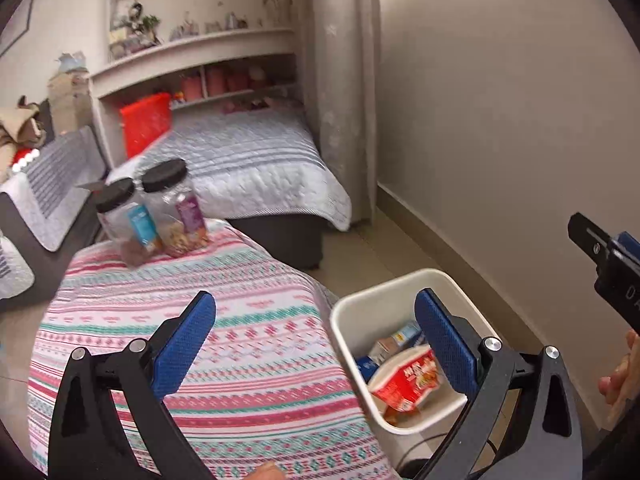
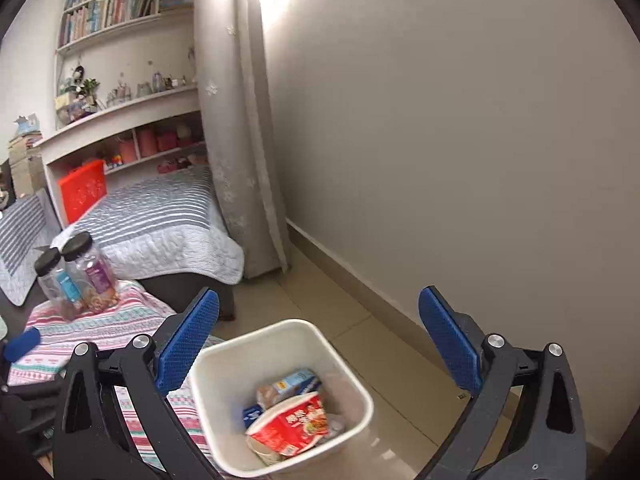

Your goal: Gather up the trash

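A white square bin (image 1: 352,312) (image 2: 224,360) stands on the floor beside the patterned table. Inside lie a red noodle cup (image 1: 404,380) (image 2: 292,424), a small carton (image 1: 394,342) (image 2: 290,384) and a blue wrapper (image 2: 252,414). My left gripper (image 1: 316,312) is open above the table's edge and the bin, holding nothing. Over the bin, my right gripper (image 2: 320,308) is open and empty too. In the left wrist view its black body (image 1: 612,264) shows at the right edge, with a hand (image 1: 620,376) below it.
Two clear jars with black lids (image 1: 156,212) (image 2: 76,276) stand at the far end of the table with the striped pink cloth (image 1: 224,360) (image 2: 100,328). Behind are a bed with a grey quilt (image 1: 248,160), a red box (image 1: 146,122), shelves (image 2: 120,112), a curtain (image 2: 236,120) and a plain wall (image 2: 440,140).
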A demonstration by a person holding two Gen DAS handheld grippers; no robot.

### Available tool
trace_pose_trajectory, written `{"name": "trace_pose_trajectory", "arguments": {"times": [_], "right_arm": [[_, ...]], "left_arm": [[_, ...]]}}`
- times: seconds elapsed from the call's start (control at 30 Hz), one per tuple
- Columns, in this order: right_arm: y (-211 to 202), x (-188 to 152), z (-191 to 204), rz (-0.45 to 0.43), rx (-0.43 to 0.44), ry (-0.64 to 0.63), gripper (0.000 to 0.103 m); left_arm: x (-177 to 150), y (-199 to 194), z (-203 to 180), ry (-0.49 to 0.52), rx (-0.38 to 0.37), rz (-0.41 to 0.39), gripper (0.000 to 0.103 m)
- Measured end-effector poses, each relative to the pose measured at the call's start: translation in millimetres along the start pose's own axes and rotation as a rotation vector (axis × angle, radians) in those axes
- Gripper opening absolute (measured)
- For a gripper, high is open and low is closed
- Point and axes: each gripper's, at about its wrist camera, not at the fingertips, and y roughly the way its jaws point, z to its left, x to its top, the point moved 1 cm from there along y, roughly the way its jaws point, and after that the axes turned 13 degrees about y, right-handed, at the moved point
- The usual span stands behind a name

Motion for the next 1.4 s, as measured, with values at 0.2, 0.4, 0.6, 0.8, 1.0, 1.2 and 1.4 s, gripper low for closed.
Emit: {"name": "trace_pose_trajectory", "arguments": {"times": [0.2,0.4,0.6,0.8,1.0,1.2,1.4], "right_arm": [[-20.8,-10.1,48.4,-0.016,0.104,-0.049,0.096],[-40.1,-20.4,96.4,-0.037,0.171,-0.09,0.096],[-49.8,-31.3,130.1,-0.017,0.198,-0.095,0.096],[-60.6,-42.7,159.8,-0.009,0.246,-0.101,0.096],[-72.7,-54.7,184.0,-0.03,0.28,-0.133,0.096],[-78.9,-62.7,199.9,-0.031,0.296,-0.152,0.096],[-83.2,-68.3,208.8,-0.042,0.303,-0.171,0.096]], "left_arm": [[-2.2,-33.5,52.3,-0.072,0.163,-0.08,0.097],[-12.6,-57.1,91.1,-0.116,0.223,-0.055,0.097],[-26.2,-87.6,126.9,-0.169,0.287,-0.065,0.097],[-37.5,-105.5,153.8,-0.214,0.321,-0.058,0.097],[-51.6,-115.0,176.2,-0.25,0.345,-0.04,0.097],[-58.5,-117.8,189.7,-0.279,0.355,-0.031,0.097],[-62.4,-114.2,197.5,-0.295,0.361,-0.017,0.097]]}}
